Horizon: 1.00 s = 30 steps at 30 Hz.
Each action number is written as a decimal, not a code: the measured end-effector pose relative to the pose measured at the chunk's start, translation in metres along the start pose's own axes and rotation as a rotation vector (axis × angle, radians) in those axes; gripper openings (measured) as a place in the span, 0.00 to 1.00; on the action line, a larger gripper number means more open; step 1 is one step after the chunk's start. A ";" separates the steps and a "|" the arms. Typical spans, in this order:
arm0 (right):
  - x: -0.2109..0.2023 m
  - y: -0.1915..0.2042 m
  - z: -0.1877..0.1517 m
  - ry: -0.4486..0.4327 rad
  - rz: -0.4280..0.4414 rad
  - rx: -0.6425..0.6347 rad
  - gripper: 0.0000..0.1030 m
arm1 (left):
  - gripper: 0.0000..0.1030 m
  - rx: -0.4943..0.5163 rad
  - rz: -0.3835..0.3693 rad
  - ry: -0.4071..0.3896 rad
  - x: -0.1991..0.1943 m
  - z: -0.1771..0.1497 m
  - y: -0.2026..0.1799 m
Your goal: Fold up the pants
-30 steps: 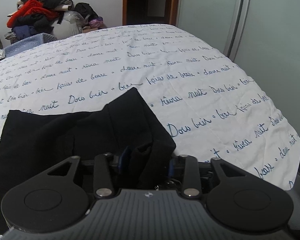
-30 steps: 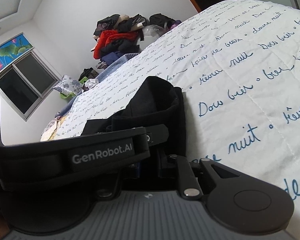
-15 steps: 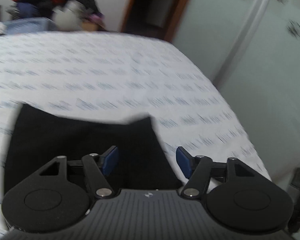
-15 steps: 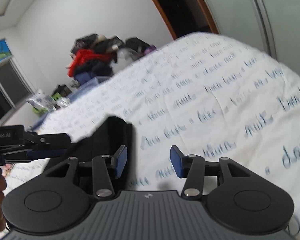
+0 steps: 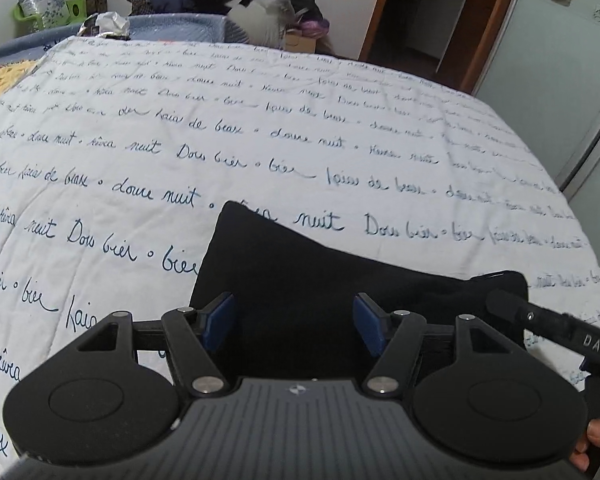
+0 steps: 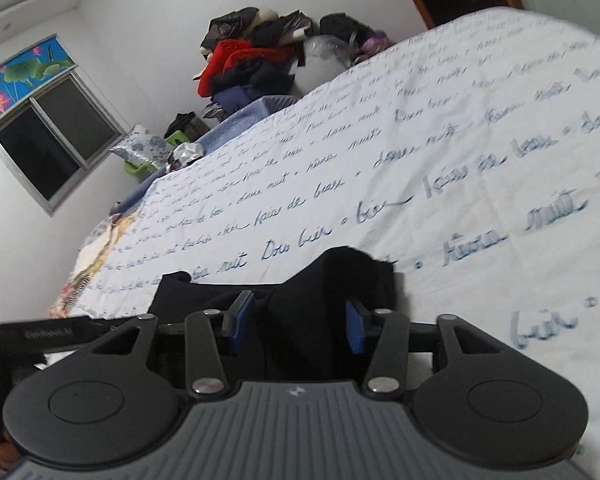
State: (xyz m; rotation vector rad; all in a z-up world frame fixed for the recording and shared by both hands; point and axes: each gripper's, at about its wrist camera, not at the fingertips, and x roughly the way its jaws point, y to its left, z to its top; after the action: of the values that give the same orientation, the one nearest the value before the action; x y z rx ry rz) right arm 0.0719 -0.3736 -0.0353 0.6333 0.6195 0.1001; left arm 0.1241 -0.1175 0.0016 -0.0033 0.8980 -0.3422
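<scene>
The black pants (image 5: 320, 280) lie folded in a compact block on the white quilt with blue script (image 5: 260, 128). My left gripper (image 5: 295, 324) hovers over the block's near edge, open, nothing between its blue pads (image 5: 220, 318). My right gripper (image 6: 298, 322) is over the pants' right end (image 6: 340, 276). Its jaws are closing; a raised fold of black cloth sits between them, and the pads do not visibly press on it. Part of the right gripper (image 5: 560, 336) shows at the right of the left wrist view, and the left gripper's bar (image 6: 40, 332) at the left of the right wrist view.
A heap of clothes (image 6: 256, 56) is piled beyond the bed's far end. A doorway (image 5: 420, 8) and a frosted sliding wardrobe door (image 5: 548, 40) stand to the right. A window (image 6: 52, 136), a green basket (image 5: 48, 14) and a patterned pillow are at the far left.
Both grippers have let go of the pants and opened. The pants have gone from a bunched fold to a flat block. The left gripper has drawn back; the right has returned over the pants' end.
</scene>
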 end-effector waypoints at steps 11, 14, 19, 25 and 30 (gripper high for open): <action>-0.012 0.002 -0.009 -0.030 -0.146 -0.116 0.15 | 0.63 0.027 0.041 0.006 0.018 -0.002 -0.007; -0.032 0.014 -0.015 -0.107 -0.293 -0.170 0.31 | 0.64 0.044 0.038 -0.003 0.009 -0.009 -0.005; -0.059 0.045 -0.038 -0.125 -0.157 -0.296 0.31 | 0.64 0.064 0.036 -0.010 0.003 -0.023 -0.009; -0.028 0.054 -0.065 0.037 -0.209 -0.400 0.31 | 0.65 0.112 0.073 0.001 0.007 -0.037 -0.021; -0.048 0.065 -0.065 -0.016 -0.131 -0.364 0.35 | 0.66 0.122 0.101 -0.018 -0.003 -0.046 -0.023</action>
State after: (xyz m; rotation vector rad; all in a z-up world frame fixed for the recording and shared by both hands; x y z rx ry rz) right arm 0.0020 -0.3004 -0.0138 0.2406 0.6071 0.0827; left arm 0.0807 -0.1323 -0.0217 0.1505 0.8547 -0.3021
